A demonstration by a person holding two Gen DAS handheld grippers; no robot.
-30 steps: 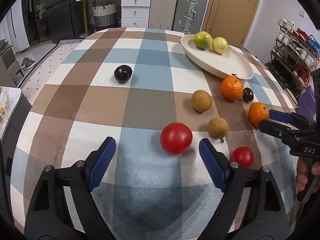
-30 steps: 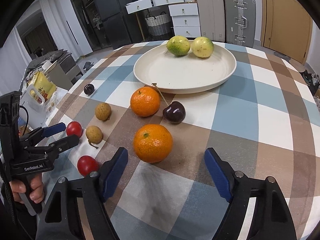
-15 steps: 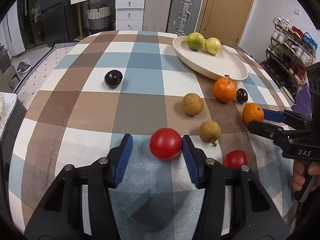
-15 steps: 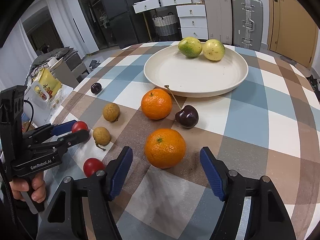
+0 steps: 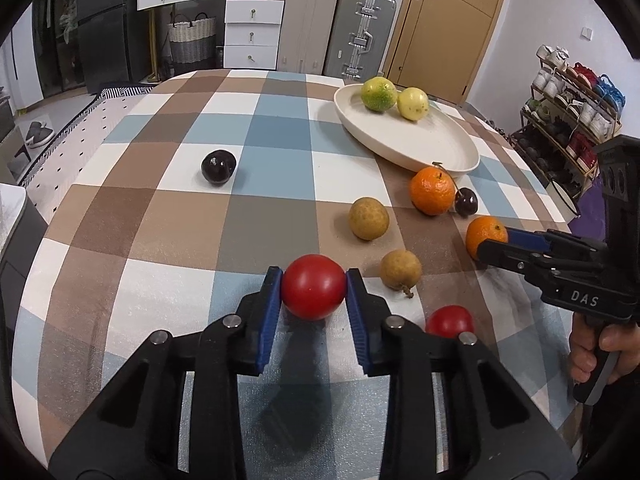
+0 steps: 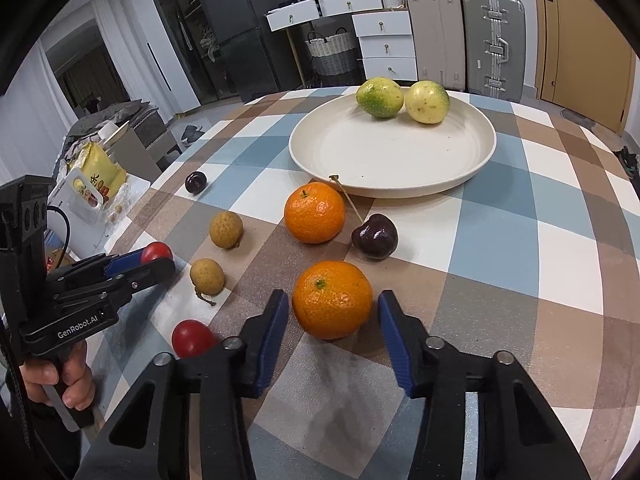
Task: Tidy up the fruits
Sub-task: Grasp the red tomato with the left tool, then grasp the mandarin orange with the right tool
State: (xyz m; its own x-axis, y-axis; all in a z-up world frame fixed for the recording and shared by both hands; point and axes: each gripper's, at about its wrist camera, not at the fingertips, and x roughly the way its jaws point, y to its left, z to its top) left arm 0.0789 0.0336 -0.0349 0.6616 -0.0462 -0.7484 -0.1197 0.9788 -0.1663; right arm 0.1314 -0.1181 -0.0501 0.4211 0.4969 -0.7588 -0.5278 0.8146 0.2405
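My left gripper (image 5: 314, 294) is shut on a red tomato (image 5: 313, 292) that rests on the checked tablecloth; it also shows in the right wrist view (image 6: 157, 252). My right gripper (image 6: 333, 312) is open, its pads on either side of a near orange (image 6: 332, 299) with small gaps. A cream plate (image 6: 394, 184) at the back holds a green fruit (image 6: 380, 97) and a yellow fruit (image 6: 427, 102). A second orange (image 6: 315, 212), a dark cherry (image 6: 375, 237), two brown longans (image 6: 226, 229) (image 6: 207, 276), a small tomato (image 6: 191, 338) and a dark plum (image 6: 196, 182) lie loose.
The round table's edge (image 5: 36, 248) drops off at the left. A shoe rack (image 5: 568, 120) stands to the right of the table, suitcases (image 5: 360, 36) and white drawers (image 5: 250, 36) behind it. A side surface holds a yellow bag (image 6: 96, 172).
My left gripper has closed from wide open onto the red tomato. My right gripper has moved forward around the near orange and narrowed its jaws.
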